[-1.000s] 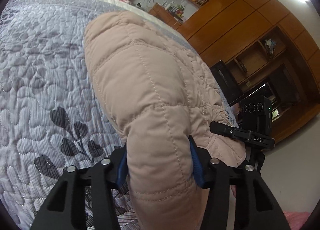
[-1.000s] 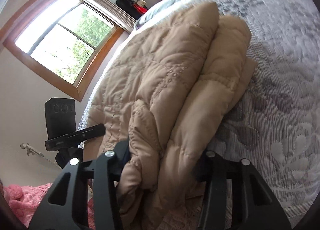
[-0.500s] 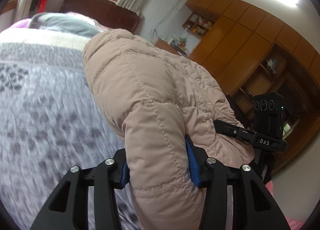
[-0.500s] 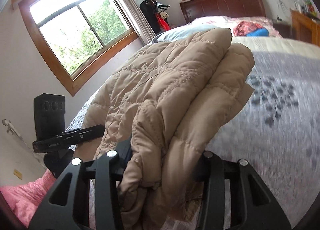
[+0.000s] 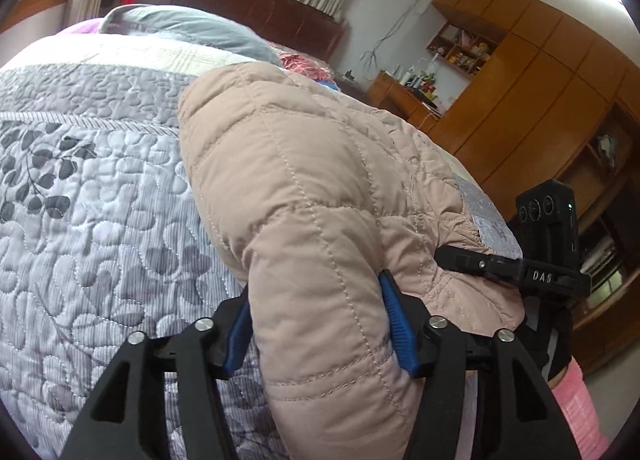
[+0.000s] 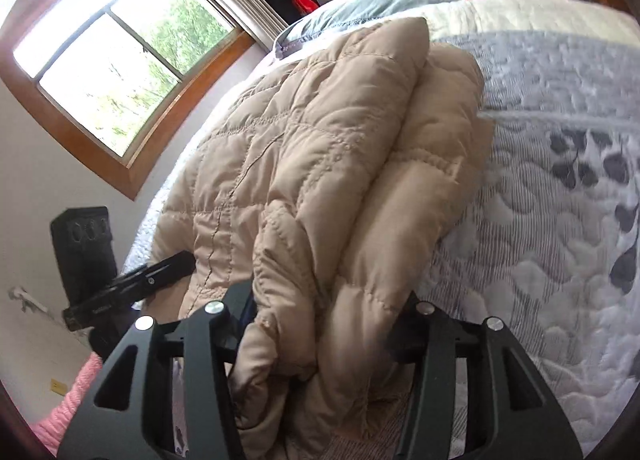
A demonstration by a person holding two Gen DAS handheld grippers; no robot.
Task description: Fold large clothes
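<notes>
Grippers are clamping opposite ends of a folded beige quilted jacket (image 5: 304, 196) over a grey leaf-patterned bedspread (image 5: 92, 200). The left gripper (image 5: 316, 330) is pinching a thick padded fold between its blue pads (image 5: 394, 324), jaws held partly apart by the bulk. The right gripper (image 6: 320, 324) is squeezing bunched layers, its fingertips apparently buried in fabric. A grey pillow (image 6: 384, 0) is lying beyond.

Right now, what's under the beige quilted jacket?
The grey leaf-print quilted bedspread shows around the beige quilted jacket, held by left gripper and right gripper. Directly beneath it is covered, so unknown.
</notes>
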